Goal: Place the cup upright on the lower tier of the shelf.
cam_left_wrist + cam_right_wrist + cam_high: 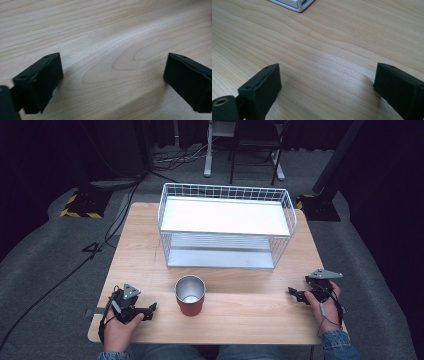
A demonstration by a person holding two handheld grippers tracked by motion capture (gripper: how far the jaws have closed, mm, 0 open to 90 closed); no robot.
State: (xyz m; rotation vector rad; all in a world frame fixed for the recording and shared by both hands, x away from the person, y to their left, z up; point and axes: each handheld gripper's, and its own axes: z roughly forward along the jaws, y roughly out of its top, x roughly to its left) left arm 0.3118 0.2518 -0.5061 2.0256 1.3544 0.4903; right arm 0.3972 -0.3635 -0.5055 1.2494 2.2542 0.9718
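A red cup (190,295) with a shiny metal inside stands upright near the front middle of the wooden table (230,320). Behind it sits a white wire rack (226,224) with two shelves, both bare. My left gripper (149,310) rests low at the table's front left, a hand's width left of the cup, jaws pointing right. In the left gripper view the left gripper (112,80) is open over bare wood. My right gripper (293,293) lies at the front right, pointing left. The right gripper (327,85) is open, with only wood between its jaws.
A corner of the rack (294,4) shows at the top of the right gripper view. Beyond the table lie grey floor, black cables (60,280) at the left, and stand legs (207,155) at the back.
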